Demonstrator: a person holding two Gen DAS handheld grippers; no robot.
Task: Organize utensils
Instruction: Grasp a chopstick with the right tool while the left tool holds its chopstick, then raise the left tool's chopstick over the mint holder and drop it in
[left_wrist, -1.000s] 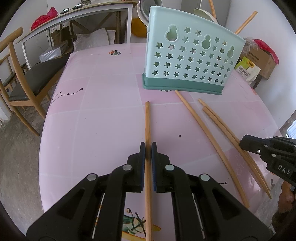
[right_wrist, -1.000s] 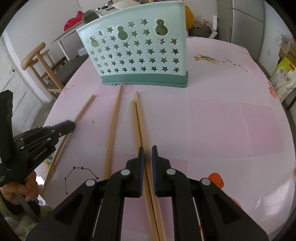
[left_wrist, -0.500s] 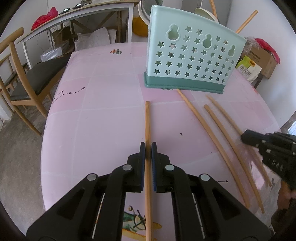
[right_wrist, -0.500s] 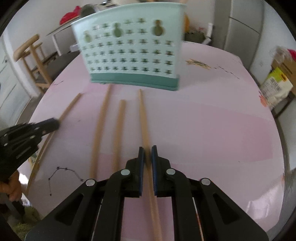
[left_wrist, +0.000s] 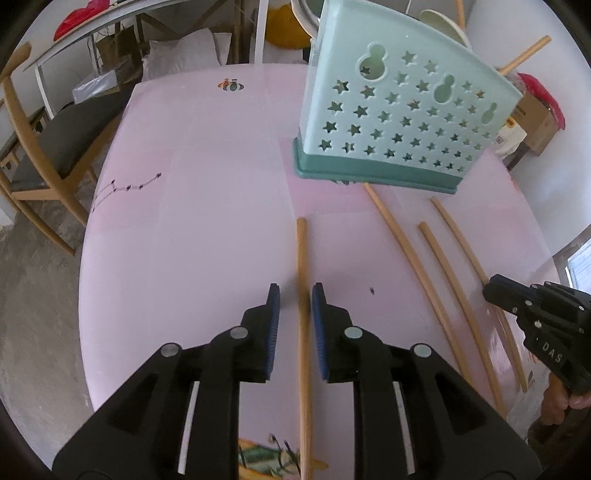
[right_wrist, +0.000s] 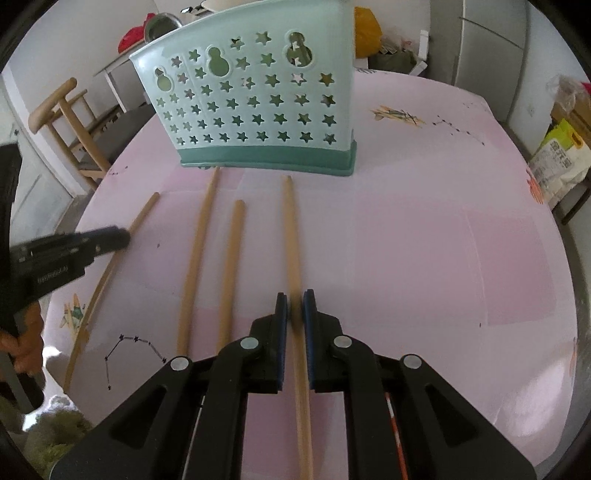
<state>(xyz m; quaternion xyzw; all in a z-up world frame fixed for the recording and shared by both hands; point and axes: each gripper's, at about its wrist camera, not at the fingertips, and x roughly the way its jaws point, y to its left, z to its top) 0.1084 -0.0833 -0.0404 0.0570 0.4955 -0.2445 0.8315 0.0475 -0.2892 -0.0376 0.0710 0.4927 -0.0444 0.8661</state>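
Note:
A mint-green utensil holder with star holes stands at the far side of the pink table. Several wooden chopsticks lie in front of it. My left gripper straddles the leftmost chopstick; its jaws are opening and the blue pads stand clear of the stick, which rests on the table. In the right wrist view my right gripper is shut on the rightmost chopstick, which points at the holder. Two more chopsticks lie between the grippers. The left gripper shows at the left edge.
A wooden chair stands left of the table, with a white desk behind it. Bags and a cardboard box sit on the floor at the right. Printed pictures mark the tablecloth. A person's hand holds the right gripper.
The left jaws have parted from the chopstick they were gripping. The right gripper has pulled its chopstick sideways away from its neighbour. The holder looks nearer in the left view.

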